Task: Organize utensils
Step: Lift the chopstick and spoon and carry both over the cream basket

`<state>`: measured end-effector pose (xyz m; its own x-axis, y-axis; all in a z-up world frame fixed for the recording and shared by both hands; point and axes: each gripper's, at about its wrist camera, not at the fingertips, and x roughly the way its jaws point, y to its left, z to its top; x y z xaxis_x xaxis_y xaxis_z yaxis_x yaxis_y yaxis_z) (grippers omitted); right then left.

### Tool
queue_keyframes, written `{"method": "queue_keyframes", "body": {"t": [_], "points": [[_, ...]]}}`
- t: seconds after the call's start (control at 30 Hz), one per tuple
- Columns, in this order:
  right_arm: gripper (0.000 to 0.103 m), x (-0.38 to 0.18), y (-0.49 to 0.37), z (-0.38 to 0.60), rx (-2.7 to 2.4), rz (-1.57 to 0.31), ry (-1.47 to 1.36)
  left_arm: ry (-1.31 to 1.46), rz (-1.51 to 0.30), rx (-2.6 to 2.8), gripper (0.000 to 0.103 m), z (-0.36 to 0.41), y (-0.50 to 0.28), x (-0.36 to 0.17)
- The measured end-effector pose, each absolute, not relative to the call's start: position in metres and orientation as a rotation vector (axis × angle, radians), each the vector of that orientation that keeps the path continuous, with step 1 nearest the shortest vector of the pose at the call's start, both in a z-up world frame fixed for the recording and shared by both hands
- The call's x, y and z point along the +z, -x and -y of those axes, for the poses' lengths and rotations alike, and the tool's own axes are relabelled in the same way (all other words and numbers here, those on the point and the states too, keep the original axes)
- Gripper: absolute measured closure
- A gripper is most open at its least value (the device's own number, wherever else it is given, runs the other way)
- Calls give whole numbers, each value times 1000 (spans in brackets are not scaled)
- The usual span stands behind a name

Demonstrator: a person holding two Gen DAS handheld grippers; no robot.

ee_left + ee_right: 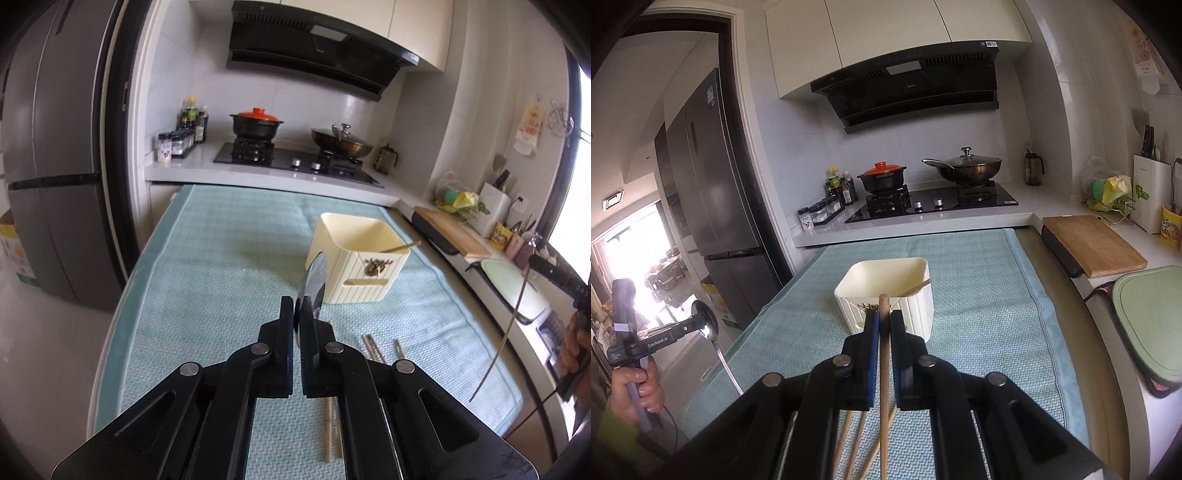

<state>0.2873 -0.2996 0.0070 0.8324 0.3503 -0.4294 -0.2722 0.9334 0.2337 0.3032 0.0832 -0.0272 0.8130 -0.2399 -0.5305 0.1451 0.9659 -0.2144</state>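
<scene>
Between right fingers [884, 317] (pinched): chopstick [883, 373].

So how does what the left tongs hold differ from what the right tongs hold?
The left tongs grip a shiny metal spoon by its bowl; the right tongs grip a thin wooden chopstick along its shaft. Spoon: broad and rounded; chopstick: straight and slim. Both are held above the mat.

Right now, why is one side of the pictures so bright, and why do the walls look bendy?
Right wrist view: daylight from the doorway blows out white, glaring off the spoon in the left gripper. Left wrist view: the window at the right edge washes out. Both views: the fisheye lens bows the fridge and wall edges; corners go dark.
</scene>
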Motion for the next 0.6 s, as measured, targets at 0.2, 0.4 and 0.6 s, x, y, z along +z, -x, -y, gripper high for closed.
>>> {"method": "queue_keyframes", "body": {"t": [0.2, 0.4, 0.6], "points": [[97, 21, -293, 295, 341, -419, -173, 185, -556, -219, 103, -79, -312, -10], [97, 37, -310, 287, 344, -367, -168, 193, -518, -238, 103, -72, -333, 13], [97, 62, -345, 273, 356, -294, -156, 199, -467, -263, 103, -62, -373, 45]]}}
